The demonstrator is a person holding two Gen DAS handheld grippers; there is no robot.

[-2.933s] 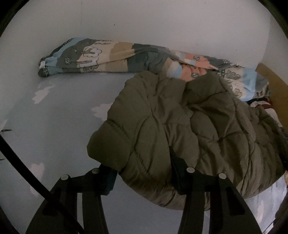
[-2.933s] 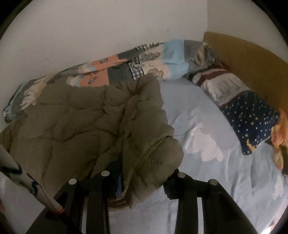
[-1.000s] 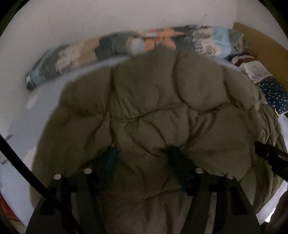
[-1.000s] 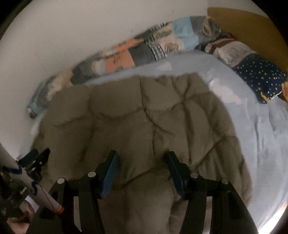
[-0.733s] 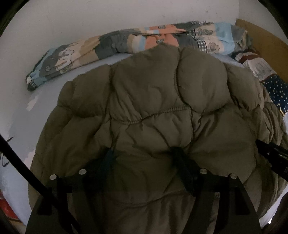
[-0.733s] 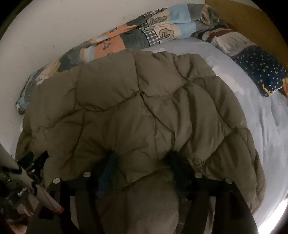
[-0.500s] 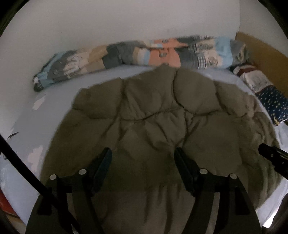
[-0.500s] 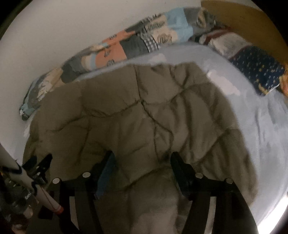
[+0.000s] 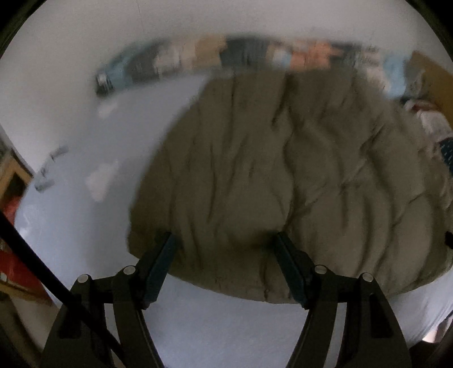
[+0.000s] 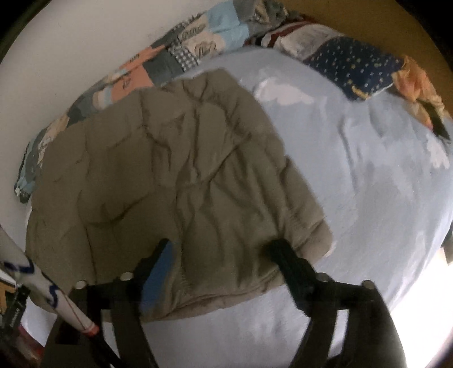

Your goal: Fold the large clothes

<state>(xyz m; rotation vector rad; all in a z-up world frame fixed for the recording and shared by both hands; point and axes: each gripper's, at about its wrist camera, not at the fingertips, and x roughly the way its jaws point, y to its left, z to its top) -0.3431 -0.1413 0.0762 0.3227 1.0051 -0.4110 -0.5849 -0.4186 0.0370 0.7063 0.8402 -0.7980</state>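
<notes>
An olive-green quilted puffer jacket (image 9: 283,175) lies spread flat on the light blue bed sheet (image 9: 85,226); it also shows in the right wrist view (image 10: 175,175). My left gripper (image 9: 225,249) is open, its fingers wide apart just above the jacket's near edge, holding nothing. My right gripper (image 10: 218,252) is open too, over the jacket's near hem. Both views are motion-blurred.
A rolled patchwork blanket (image 10: 158,62) lies along the white wall behind the jacket. Pillows, one navy with stars (image 10: 356,65), sit at the back right by a wooden headboard (image 10: 368,19). Bare sheet (image 10: 368,169) lies right of the jacket. The bed's left edge (image 9: 19,215) is close.
The jacket was lifted, swung over and laid flat on the bed. Both grippers have let go of it, opened and pulled back toward the near edge.
</notes>
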